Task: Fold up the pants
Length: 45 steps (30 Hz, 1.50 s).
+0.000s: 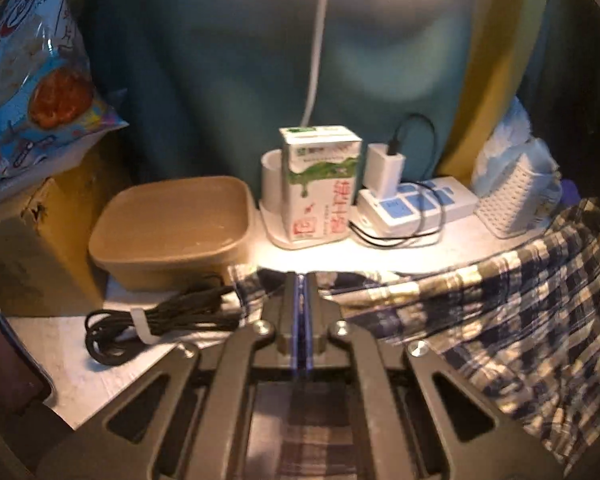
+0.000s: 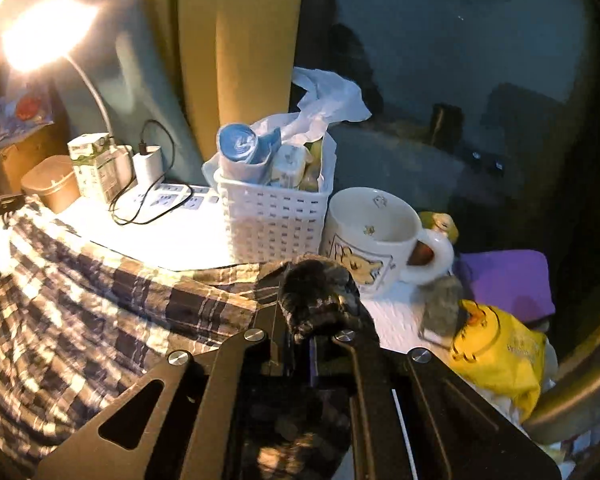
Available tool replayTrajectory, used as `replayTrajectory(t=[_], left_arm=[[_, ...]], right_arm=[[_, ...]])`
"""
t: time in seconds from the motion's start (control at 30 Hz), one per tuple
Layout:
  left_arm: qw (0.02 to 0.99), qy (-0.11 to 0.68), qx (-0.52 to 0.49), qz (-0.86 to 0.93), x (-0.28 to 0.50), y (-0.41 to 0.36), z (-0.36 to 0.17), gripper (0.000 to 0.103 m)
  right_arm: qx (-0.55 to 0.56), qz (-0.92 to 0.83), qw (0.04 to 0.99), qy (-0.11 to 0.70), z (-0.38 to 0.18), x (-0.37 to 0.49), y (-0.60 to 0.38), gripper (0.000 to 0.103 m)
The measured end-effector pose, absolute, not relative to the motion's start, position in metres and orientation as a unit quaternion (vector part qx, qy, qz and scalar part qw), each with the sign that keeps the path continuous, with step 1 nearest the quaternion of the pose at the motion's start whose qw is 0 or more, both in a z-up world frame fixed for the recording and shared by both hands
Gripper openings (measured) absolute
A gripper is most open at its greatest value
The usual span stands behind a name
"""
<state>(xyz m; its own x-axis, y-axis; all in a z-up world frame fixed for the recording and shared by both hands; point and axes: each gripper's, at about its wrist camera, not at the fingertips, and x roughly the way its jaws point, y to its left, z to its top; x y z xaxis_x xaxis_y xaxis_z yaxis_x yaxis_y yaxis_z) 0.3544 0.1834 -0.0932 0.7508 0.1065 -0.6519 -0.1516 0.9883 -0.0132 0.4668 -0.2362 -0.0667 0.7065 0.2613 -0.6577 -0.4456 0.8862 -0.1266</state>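
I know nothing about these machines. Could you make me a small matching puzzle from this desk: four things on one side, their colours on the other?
Things:
1. bowl
2. basket
3. mug
4. pants

Descriptions:
A. white, with a cartoon animal
B. plain tan
C. dark and pale plaid
D. white, with a grid of small holes

Pairs: 1-B, 2-D, 3-A, 4-C

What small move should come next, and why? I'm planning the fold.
Probably draw both grippers apart to pull the plaid pants taut. The left gripper and right gripper each pinch an edge, and the cloth between sags in wrinkles beside the mug.
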Motion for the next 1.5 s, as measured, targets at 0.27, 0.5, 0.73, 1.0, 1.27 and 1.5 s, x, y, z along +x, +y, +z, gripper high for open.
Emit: replayTrajectory(t=[0.27, 0.5, 0.73, 1.0, 1.27, 1.5], left_arm=[[0.898, 0.423, -0.078, 0.089, 0.384, 0.222, -0.130, 0.004], [0.920, 0.384, -0.072, 0.045, 0.340, 0.218, -0.089, 0.010], [0.916, 0.388, -0.105, -0.008, 0.261, 0.181, -0.076, 0.014], [0.905, 0.406, -0.124, -0.013, 0.171, 0.146, -0.092, 0.018], [0.888, 0.437, -0.144, -0.014, 0.111, 0.132, -0.129, 0.040], [0.906, 0.414, -0.084, -0.004, 0.129, 0.129, -0.126, 0.051]], right_arm=[[-0.138, 0.145, 0.886, 0.418, -0.121, 0.516, -0.249, 0.036], [-0.141, 0.166, 0.901, 0.375, -0.085, 0.472, -0.261, 0.061], [-0.167, 0.178, 0.904, 0.352, -0.060, 0.402, -0.269, 0.084], [-0.167, 0.200, 0.898, 0.355, -0.057, 0.326, -0.282, 0.084], [-0.152, 0.229, 0.872, 0.404, -0.096, 0.270, -0.292, 0.084], [-0.129, 0.247, 0.863, 0.422, -0.107, 0.241, -0.301, 0.074]])
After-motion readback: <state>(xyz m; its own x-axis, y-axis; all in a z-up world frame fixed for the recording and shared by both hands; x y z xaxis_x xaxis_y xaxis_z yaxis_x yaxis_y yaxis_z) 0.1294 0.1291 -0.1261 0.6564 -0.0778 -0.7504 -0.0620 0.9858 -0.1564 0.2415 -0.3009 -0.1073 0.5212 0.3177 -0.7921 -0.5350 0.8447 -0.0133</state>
